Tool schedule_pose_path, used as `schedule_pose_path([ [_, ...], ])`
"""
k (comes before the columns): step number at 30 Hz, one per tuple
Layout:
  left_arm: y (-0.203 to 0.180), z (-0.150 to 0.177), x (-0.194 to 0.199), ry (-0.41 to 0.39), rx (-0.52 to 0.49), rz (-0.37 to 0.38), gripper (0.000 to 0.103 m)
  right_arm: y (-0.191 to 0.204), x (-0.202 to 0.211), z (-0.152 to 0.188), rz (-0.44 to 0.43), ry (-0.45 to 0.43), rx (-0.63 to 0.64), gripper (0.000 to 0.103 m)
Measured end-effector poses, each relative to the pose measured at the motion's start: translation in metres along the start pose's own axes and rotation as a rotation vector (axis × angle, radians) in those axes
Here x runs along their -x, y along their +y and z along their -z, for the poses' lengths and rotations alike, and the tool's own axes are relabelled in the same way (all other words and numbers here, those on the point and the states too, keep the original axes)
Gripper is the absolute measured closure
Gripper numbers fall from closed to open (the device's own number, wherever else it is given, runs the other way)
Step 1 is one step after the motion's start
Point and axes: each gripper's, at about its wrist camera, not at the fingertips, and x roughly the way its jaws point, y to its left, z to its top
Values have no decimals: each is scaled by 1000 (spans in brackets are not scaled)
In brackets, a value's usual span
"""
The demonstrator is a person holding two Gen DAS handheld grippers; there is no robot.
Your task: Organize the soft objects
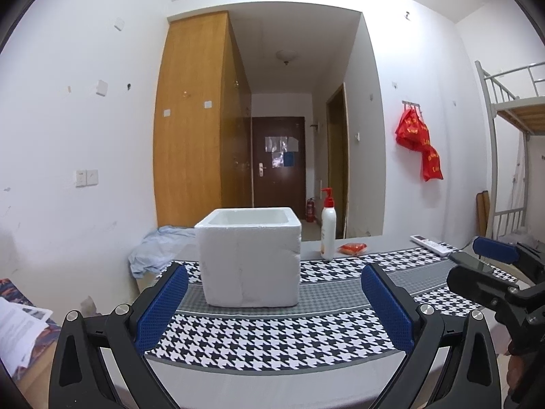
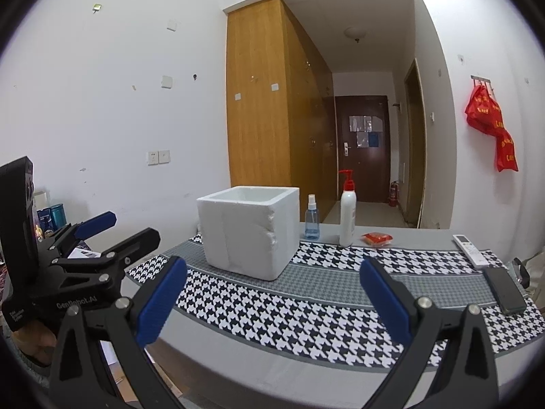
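Observation:
A white foam box (image 1: 250, 260) stands open-topped on the houndstooth cloth (image 1: 272, 337); it also shows in the right wrist view (image 2: 250, 231). A small red soft packet (image 1: 353, 248) lies behind the cloth, right of a white pump bottle (image 1: 328, 231); the packet (image 2: 376, 238) and bottle (image 2: 347, 214) show in the right wrist view too. My left gripper (image 1: 274, 300) is open and empty, in front of the box. My right gripper (image 2: 272, 293) is open and empty, in front of the cloth.
A blue spray bottle (image 2: 312, 218) stands beside the box. A white remote (image 2: 471, 250) and a dark phone (image 2: 504, 289) lie at the right. A pale blue cloth (image 1: 160, 248) lies left of the table. Papers (image 1: 20, 330) lie at the left.

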Motion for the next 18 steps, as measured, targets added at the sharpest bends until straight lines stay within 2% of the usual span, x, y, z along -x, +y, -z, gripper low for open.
schedule_pose_path([
  [13,4,14,-12,38,3,-20,1,-2,-15,9,-9,30,-24,0],
  [18,9,24,-22,68,-4,-42,1,-3,-23,17,18,48,-8,0],
])
